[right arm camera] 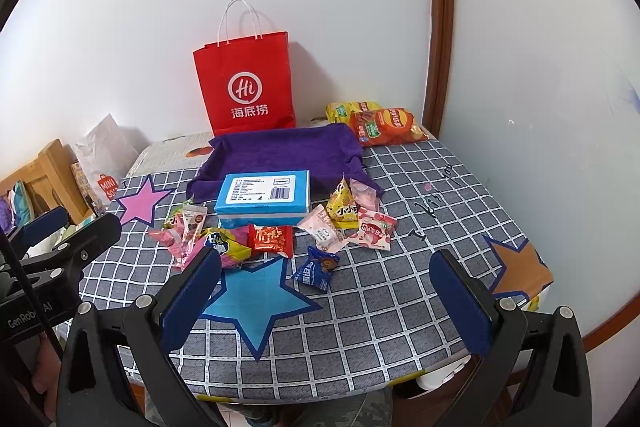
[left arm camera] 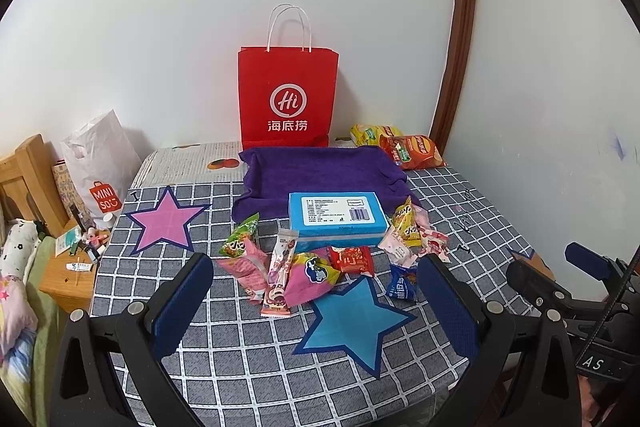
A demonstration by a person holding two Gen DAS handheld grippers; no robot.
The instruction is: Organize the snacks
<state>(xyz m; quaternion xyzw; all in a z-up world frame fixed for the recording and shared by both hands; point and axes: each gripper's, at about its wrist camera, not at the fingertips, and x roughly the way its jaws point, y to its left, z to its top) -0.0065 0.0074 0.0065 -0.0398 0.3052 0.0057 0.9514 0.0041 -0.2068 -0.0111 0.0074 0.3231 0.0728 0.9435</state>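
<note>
Across the middle of both frames, small snack packets (left arm camera: pixel 320 263) are lying scattered on the checked bench (right arm camera: pixel 400 307) before a blue box (right arm camera: pixel 262 197), within easy reach; left gripper (left arm camera: pixel 316 307) and right gripper (right arm camera: pixel 326 299) are hovering with jaws released, grasping nothing.

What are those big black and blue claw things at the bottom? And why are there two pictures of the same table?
Those are tongs that a person holds, one in each hand, with a small camera riding on each. One picture looks out from the left tongs, the other from the right tongs, so you see the same table twice. Both tongs are open and hold nothing. On the checked cloth lie little snack packets, like a red one and a dark blue one, in front of a blue box. Behind that are a purple towel, a red paper bag and chip bags.
</note>
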